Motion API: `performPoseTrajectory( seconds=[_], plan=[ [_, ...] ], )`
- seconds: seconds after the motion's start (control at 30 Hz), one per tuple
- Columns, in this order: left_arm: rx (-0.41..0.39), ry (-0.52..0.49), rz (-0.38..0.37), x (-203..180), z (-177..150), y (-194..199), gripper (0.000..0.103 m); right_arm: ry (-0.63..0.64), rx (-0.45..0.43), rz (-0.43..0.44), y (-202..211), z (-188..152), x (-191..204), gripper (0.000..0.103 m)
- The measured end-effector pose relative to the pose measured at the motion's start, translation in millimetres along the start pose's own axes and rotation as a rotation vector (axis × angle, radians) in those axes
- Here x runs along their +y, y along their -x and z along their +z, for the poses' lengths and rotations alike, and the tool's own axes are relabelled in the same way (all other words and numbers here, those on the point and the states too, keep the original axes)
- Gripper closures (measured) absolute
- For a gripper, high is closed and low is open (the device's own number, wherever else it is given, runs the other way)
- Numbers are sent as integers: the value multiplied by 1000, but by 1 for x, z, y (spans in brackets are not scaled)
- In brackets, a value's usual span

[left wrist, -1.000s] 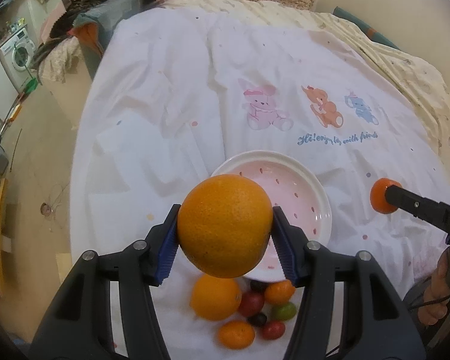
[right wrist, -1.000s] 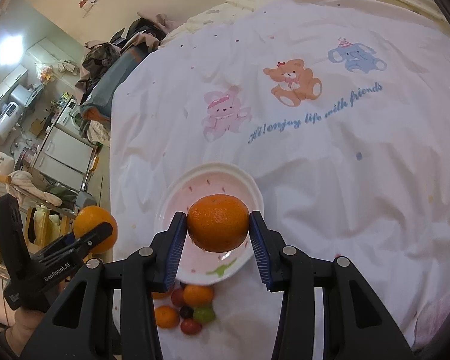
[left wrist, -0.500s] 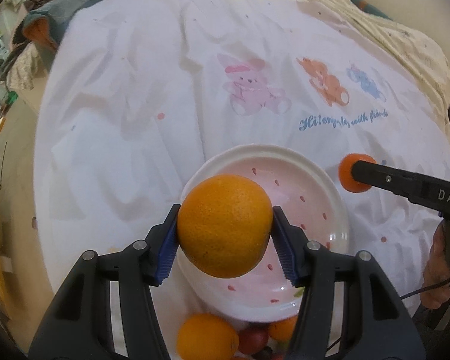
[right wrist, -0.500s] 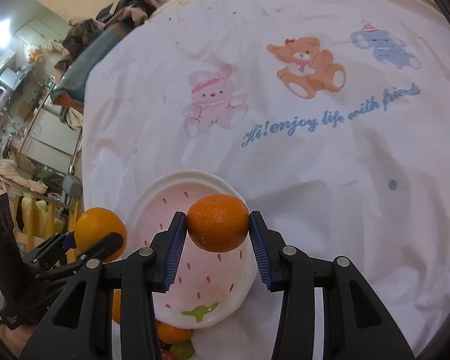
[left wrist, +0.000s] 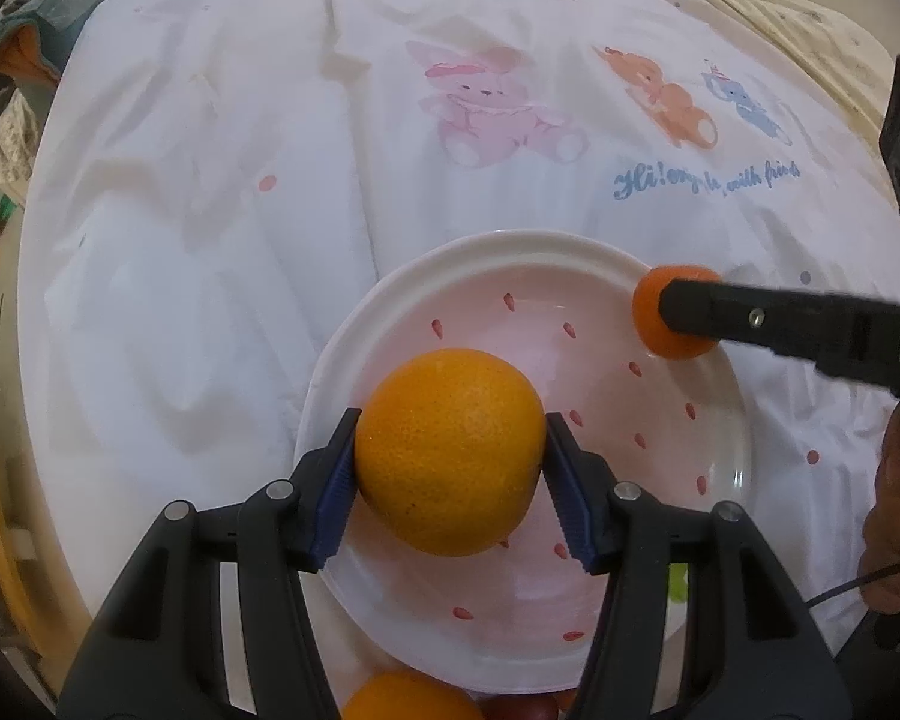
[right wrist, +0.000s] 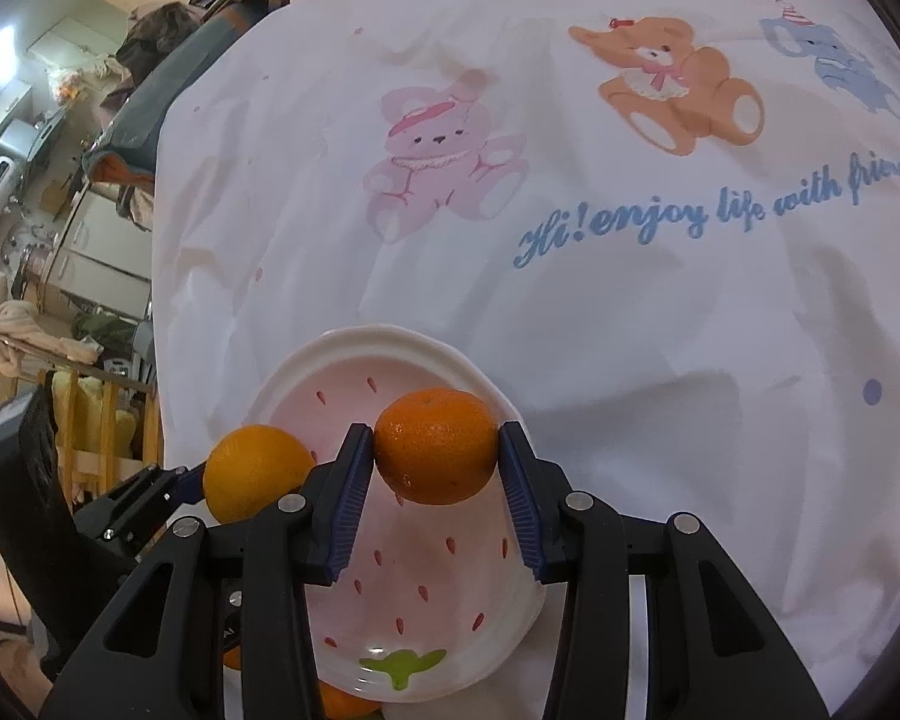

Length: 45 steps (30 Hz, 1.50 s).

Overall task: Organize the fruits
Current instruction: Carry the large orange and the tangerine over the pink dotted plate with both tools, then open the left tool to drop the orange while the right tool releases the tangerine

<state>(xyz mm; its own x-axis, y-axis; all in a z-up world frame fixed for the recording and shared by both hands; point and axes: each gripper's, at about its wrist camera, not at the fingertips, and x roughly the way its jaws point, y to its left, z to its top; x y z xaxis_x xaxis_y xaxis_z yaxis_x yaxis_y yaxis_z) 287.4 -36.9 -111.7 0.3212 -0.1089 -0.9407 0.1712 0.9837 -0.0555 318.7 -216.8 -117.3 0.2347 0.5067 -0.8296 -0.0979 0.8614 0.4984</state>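
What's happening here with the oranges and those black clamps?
A person is sorting fruit with a clamp-like gripper in each hand. The left gripper holds a big orange over the pink strawberry plate, and the right gripper holds a smaller, darker orange near the plate's rim. The plate sits on a white cloth printed with cartoon animals. More fruit waits just beside the plate's near edge. Nothing has been released yet.

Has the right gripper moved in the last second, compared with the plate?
Yes. The right gripper, shut on the small orange, has come forward: its orange now hangs over the plate rim, as the left view shows too.
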Motion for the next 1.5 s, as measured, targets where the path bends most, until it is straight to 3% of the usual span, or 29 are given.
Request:
performPoseTrajectory(
  seconds=[0.23, 0.87, 1.0, 1.13, 1.17, 1.2, 1.27, 1.5],
  plan=[
    [22, 20, -34, 2, -1, -8, 49, -5, 7, -12, -3, 0, 1, 58],
    [6, 3, -33, -3, 0, -9, 48, -13, 15, -22, -7, 0, 0, 57],
    [-46, -19, -20, -8, 3, 3, 19, -16, 7, -20, -7, 1, -1, 56],
    [-34, -11, -37, -8, 4, 2, 18, -36, -10, -16, -4, 2, -4, 56],
    [-33, -11, -35, -8, 4, 2, 18, -41, -15, -21, -3, 3, -5, 49],
    [-35, -10, -36, -7, 3, 3, 18, -40, -24, -22, -1, 3, -4, 35],
    [-48, -7, -34, -6, 2, 5, 18, -29, -65, -43, 6, 4, -2, 26],
    [-105, 23, -51, -3, 3, 20, 18, 0, -100, -63, 17, 7, 2, 26]
  ],
)
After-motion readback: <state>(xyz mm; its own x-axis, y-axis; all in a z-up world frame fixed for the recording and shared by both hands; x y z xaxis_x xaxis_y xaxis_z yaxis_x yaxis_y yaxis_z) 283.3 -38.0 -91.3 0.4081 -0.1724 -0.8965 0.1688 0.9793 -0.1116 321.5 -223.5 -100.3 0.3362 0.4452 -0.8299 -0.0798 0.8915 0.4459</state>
